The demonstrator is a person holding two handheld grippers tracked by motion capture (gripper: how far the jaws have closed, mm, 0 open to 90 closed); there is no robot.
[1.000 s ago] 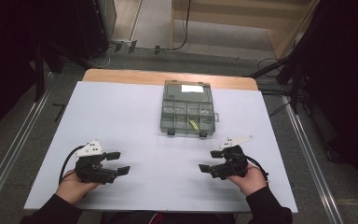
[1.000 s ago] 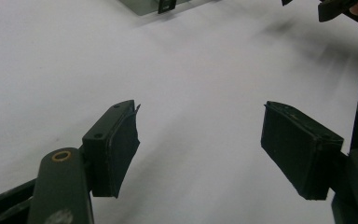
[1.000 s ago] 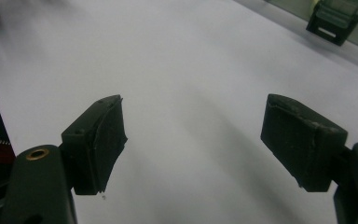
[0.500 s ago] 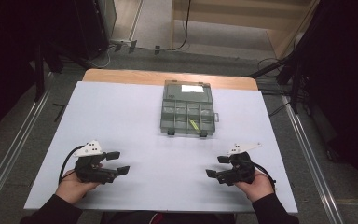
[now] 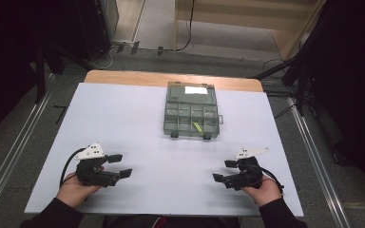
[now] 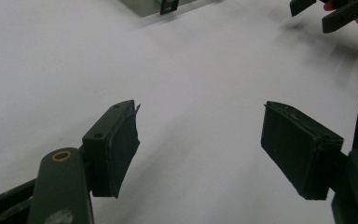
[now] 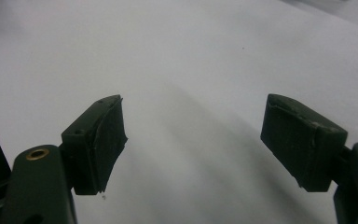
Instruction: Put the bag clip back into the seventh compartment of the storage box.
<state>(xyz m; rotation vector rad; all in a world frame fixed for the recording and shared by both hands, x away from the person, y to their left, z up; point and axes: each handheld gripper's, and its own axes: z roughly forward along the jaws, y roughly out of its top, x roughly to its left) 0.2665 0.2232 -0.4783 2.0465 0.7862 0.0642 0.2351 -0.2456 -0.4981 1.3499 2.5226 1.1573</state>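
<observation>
High view: left gripper (image 5: 120, 166) and right gripper (image 5: 225, 170), jaws wide, empty, rest near the table's (image 5: 123, 109) close edge, likely a ready stance. Compartment box (image 5: 190, 111) lies well ahead, between them. The right gripper sits nearer the person than a second ago.

Left gripper view: left gripper (image 6: 200, 140) wide; box corner (image 6: 154, 5) far ahead.

Right gripper view: right gripper (image 7: 193, 140) wide over bare table (image 7: 191, 56).
</observation>
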